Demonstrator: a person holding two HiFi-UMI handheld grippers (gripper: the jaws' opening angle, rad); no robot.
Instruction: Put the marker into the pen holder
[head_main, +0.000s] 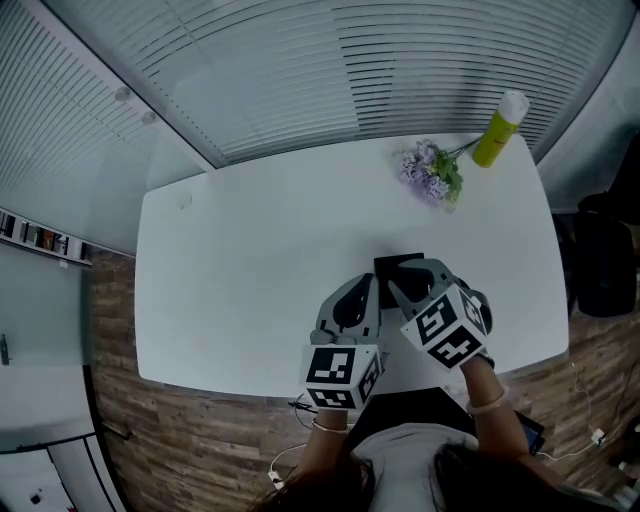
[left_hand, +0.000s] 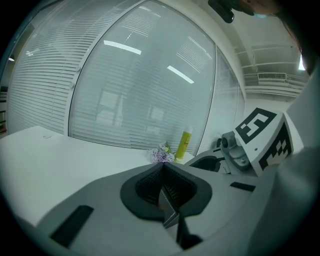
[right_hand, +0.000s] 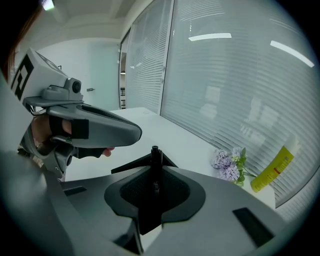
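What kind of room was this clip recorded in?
Probably an office or meeting room: a plain white table, a blind-covered glass wall behind it, and wood-look flooring. Purple flowers and a yellow bottle sit near the table's far edge.

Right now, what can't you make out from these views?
- marker: right gripper view, only its tip shows; the right gripper's shut jaws hide the rest.
- pen holder: head view, the right gripper overlaps it; its inside reads only as black.
- yellow bottle's label: too small everywhere.

Black marker upright at pen holder
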